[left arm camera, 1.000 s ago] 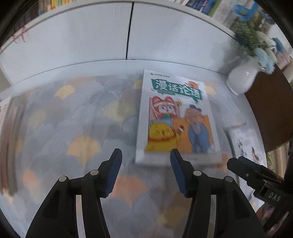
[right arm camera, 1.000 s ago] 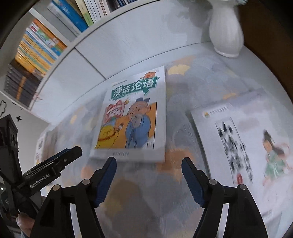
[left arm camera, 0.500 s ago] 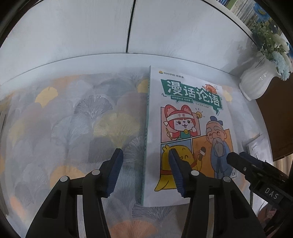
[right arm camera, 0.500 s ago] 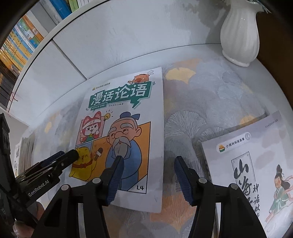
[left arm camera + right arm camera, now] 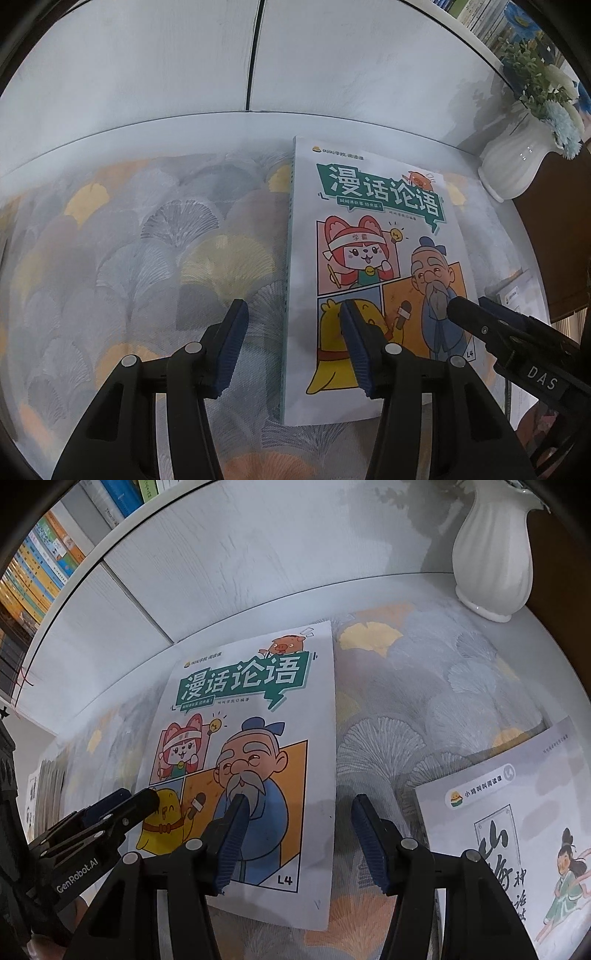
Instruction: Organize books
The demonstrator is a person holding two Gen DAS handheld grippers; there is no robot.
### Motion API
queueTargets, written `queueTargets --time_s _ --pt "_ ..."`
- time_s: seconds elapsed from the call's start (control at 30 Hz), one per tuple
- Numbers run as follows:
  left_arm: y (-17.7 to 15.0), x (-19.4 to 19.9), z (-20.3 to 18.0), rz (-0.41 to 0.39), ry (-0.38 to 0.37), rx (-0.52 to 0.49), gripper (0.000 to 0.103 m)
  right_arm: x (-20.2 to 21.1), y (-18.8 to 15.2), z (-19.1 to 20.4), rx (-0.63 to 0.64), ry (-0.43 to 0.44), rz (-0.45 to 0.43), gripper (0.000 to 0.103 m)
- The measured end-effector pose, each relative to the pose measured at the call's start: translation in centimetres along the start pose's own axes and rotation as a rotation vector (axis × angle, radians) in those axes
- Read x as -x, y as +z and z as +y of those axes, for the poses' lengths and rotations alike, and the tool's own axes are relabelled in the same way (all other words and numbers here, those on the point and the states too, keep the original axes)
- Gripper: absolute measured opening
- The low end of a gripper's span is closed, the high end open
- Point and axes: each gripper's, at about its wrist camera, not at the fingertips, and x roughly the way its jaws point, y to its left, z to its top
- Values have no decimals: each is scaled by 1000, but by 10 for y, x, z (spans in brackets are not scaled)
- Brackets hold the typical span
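Now your left gripper (image 5: 291,339) and right gripper (image 5: 297,832), half-open and empty, straddle the comic book's (image 5: 373,266) side edges; closing may just buckle its thin cover.

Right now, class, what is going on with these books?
A person holds a claw in each hand over a comic book lying flat on a patterned cloth. The left claw straddles the book's spine edge, and the right claw straddles its opposite edge. Both stand open, gripping nothing yet. A second book lies to the right, and a white vase stands at the back. More books stand on shelves above.
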Motion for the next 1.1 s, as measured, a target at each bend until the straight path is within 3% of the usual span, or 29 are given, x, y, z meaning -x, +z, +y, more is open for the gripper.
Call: queueTargets --time_s 0.1,0.17,0.27,0.37,0.5,0.83,0.97,1.1 --pt "-2 1 -1 -3 -27 -12 48 -2 1 4 5 4 -4 57" --pt "-7 4 -5 6 -98 -35 50 -4 1 8 21 26 -1 57" --pt "-14 7 -10 6 -96 -79 48 -4 -3 16 57 25 7 57" --pt "-27 18 -7 26 -148 -62 48 2 -12 17 72 38 13 57" --pt "-66 42 -4 68 -169 -62 48 20 -47 20 141 64 57 57" --pt "-215 110 -15 241 -190 -67 48 75 -182 14 251 119 217 57" --pt "-237 120 -17 249 -187 -62 48 87 -210 7 306 189 295 57" --pt "-241 124 -15 210 -184 -27 48 85 -209 -8 165 219 272 57"
